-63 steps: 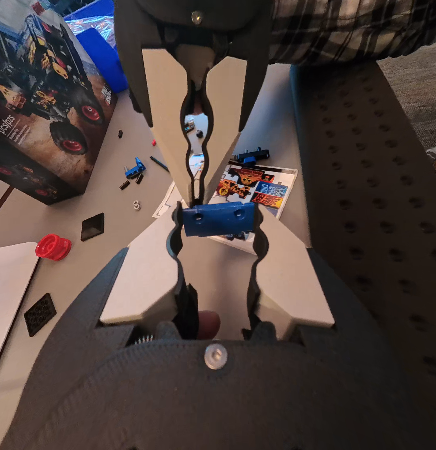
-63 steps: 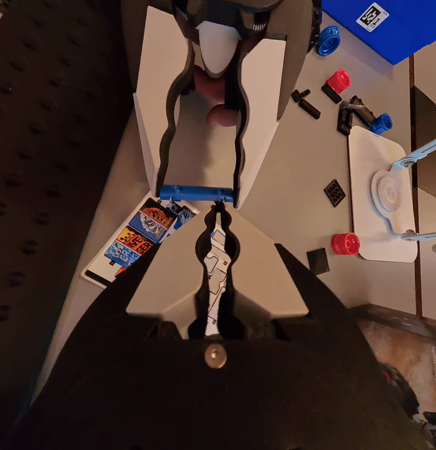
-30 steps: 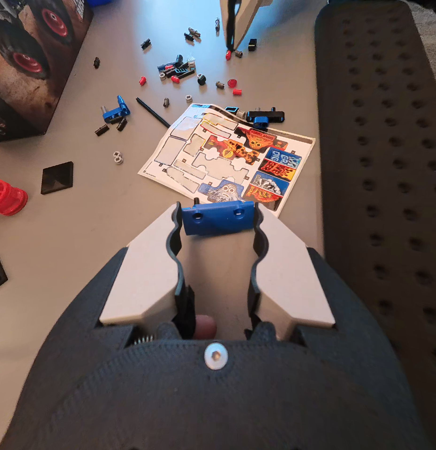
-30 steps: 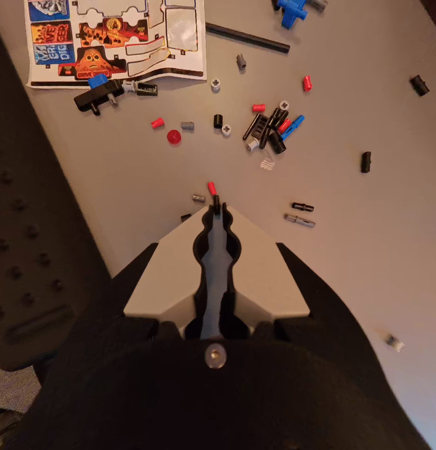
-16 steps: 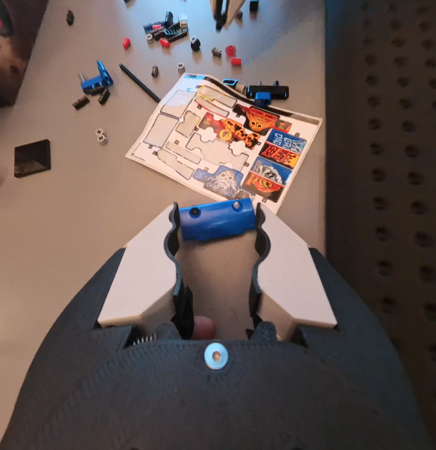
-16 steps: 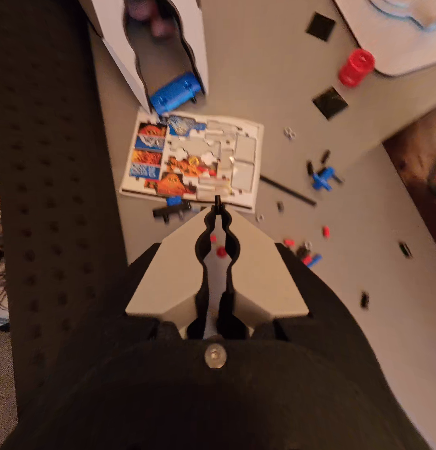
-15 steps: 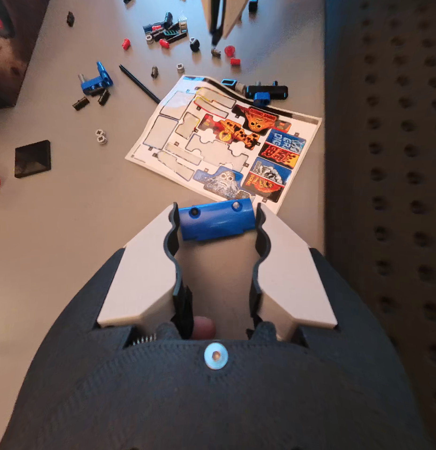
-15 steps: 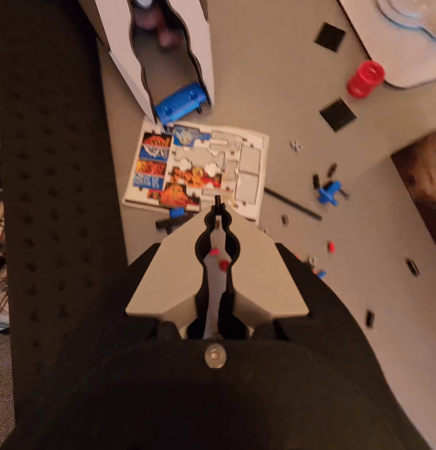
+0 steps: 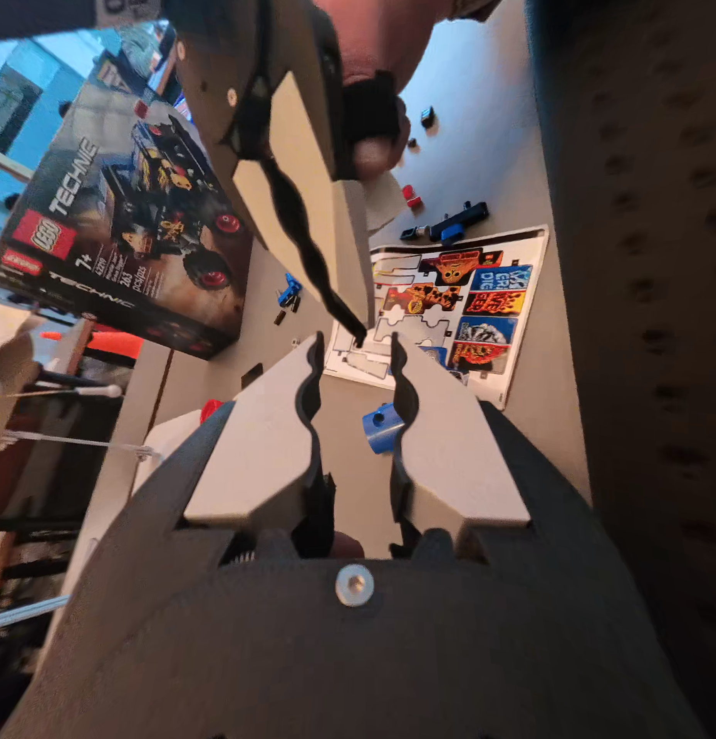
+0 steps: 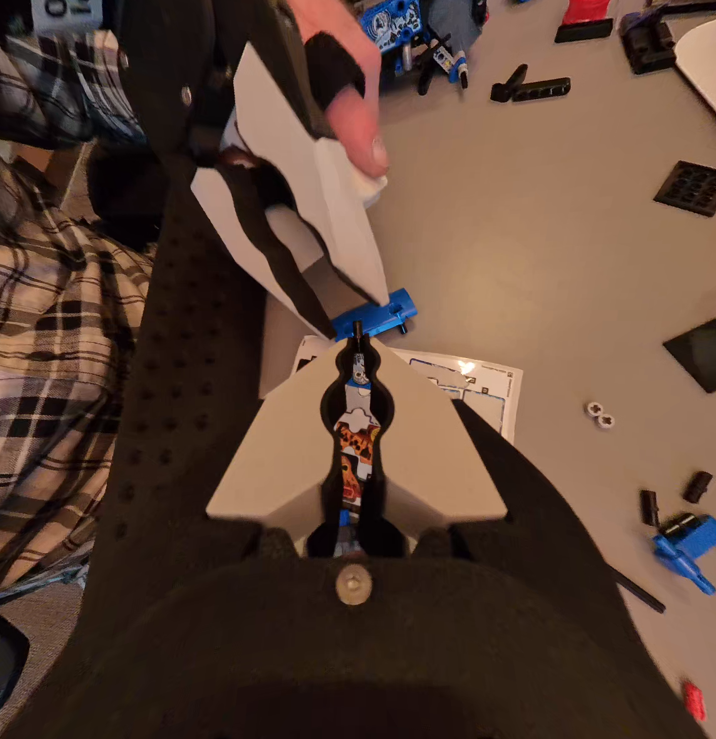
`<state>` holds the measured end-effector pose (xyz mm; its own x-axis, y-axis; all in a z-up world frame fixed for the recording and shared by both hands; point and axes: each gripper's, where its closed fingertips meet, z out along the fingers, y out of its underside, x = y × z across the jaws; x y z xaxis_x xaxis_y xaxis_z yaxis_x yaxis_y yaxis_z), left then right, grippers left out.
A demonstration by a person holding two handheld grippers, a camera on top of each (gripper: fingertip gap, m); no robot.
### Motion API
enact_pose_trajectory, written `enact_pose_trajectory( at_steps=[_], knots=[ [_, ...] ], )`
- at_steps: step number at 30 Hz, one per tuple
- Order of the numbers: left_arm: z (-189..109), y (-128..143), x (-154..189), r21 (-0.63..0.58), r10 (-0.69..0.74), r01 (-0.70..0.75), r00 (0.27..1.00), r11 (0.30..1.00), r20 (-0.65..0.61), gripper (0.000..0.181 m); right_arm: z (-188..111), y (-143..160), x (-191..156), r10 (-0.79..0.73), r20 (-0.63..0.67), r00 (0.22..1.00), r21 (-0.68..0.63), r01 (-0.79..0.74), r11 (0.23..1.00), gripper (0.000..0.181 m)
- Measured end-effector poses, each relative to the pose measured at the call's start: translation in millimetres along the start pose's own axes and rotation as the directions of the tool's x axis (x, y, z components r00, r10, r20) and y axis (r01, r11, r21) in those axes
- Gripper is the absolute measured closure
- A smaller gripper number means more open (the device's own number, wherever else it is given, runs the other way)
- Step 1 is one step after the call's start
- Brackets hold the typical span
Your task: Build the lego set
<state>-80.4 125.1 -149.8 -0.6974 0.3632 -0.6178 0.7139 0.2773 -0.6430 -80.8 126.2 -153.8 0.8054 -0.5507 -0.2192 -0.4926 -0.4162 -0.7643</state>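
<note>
My left gripper point(image 9: 356, 342) has its jaws a little apart. The blue lego panel point(image 9: 380, 434) sits askew by its right finger and does not span the gap. In the right wrist view the panel point(image 10: 372, 316) lies at that gripper's fingertips; I cannot tell whether it is gripped. My right gripper point(image 10: 357, 346) is shut on a small black pin point(image 10: 357, 330), whose end touches the blue panel. In the left wrist view the right gripper point(image 9: 358, 334) comes down from the top, its tip between my left fingertips.
The lego box point(image 9: 120, 240) stands at the left and the sticker sheet point(image 9: 460, 304) lies under the grippers. A black perforated mat point(image 9: 648, 280) borders the table. Loose parts lie about: a blue connector point(image 10: 688, 540), black plates point(image 10: 692, 192), grey bushes point(image 10: 600, 414) and a black-and-blue beam point(image 9: 452, 228). The tips of both grippers are at nearly the same place. The blue connector point(image 10: 688, 540) is about 15 cm from my right fingertips.
Both grippers have risen and come together tip to tip. The blue panel, which spanned my left fingertips, now sits skewed by the right finger, and the left jaws are closer together.
</note>
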Motion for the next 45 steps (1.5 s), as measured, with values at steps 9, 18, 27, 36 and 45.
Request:
enact_pose_trajectory(
  at_steps=[9,18,27,36,45],
  knots=[
    [-3,-9,-5,0.027,0.061,-0.063,0.996,0.998,0.067,0.178,-5,-8,-4,0.056,0.058,0.997,0.088,-0.061,0.994,0.179],
    [-4,-9,-7,0.03,0.071,-0.074,0.994,0.997,0.078,0.177,-11,-12,-9,0.076,0.1,0.992,0.134,-0.089,0.987,0.179],
    [-13,-20,-23,0.088,0.056,-0.074,0.981,0.993,0.185,0.178,-24,-30,-8,0.124,0.146,0.981,0.287,-0.162,0.944,0.177],
    [-16,-25,-26,0.118,0.048,-0.073,0.978,0.99,0.204,0.178,-27,-35,-13,0.118,0.186,0.975,0.33,-0.175,0.927,0.177],
    [-16,-27,-26,0.131,0.055,-0.085,0.974,0.988,0.219,0.178,-30,-37,-11,0.129,0.212,0.969,0.363,-0.2,0.91,0.173]
  ],
)
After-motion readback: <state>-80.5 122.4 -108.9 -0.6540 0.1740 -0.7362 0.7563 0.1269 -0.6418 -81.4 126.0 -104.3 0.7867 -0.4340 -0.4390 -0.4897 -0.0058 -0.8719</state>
